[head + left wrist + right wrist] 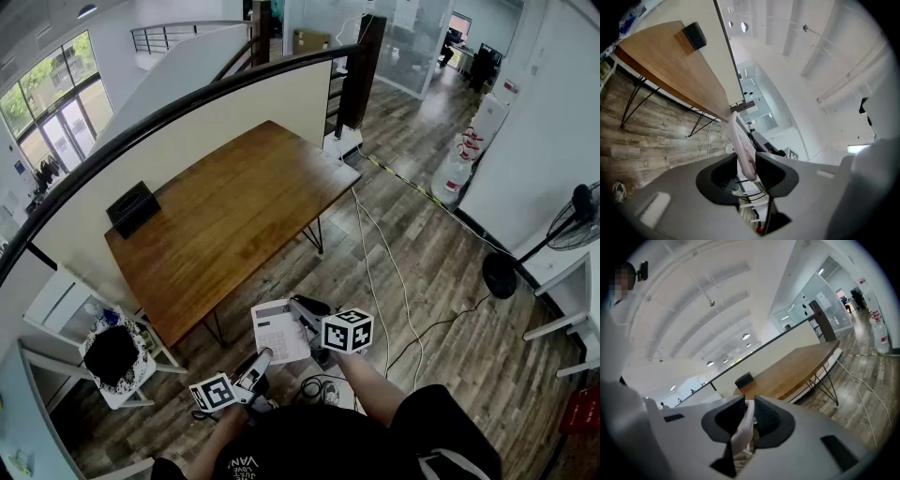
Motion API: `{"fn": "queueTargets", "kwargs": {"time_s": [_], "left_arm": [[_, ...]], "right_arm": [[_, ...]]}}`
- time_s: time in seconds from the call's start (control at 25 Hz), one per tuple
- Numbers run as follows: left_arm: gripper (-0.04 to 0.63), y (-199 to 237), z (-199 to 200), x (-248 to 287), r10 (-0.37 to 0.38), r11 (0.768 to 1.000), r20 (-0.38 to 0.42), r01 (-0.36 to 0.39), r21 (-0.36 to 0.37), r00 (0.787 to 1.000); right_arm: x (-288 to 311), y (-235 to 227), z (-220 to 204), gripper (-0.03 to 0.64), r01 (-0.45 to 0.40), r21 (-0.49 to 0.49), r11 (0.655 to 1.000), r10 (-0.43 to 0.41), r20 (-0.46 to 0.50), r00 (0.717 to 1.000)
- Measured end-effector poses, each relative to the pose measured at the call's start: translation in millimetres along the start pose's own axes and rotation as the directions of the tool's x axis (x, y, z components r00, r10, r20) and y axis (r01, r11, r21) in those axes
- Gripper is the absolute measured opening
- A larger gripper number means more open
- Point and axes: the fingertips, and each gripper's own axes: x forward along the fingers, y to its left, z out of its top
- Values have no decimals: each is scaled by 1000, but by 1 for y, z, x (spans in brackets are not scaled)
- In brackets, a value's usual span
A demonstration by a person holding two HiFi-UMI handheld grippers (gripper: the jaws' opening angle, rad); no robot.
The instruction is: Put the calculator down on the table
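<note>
A wooden table (234,202) on thin black legs stands on a grey plank floor (422,272) in a bright open room, with a cream partition behind it from 9 to 12 o'clock. There is one table, one black box (132,207) near its 9 o'clock corner, one fan (574,220) at 3 o'clock, one calculator (279,330) and two grippers. The white calculator hangs over the floor off the table's 6 o'clock end, not on the wood. The left gripper (259,360) is clamped on its near edge, and the right gripper (303,315) is clamped on its 3 o'clock edge. The key labels are too small to read
</note>
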Motion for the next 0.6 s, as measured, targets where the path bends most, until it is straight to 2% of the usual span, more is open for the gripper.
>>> {"fn": "queueTargets", "kwargs": {"time_s": [0.28, 0.6], "left_arm": [[109, -7, -11, 26, 12, 1000, 7, -12, 5, 1000], [109, -16, -38, 71, 53, 999, 73, -53, -2, 996]], "right_arm": [[-15, -24, 8, 57, 2, -8, 1000, -2, -12, 1000], [-36, -61, 21, 58, -44, -36, 998, 42, -43, 998]]}}
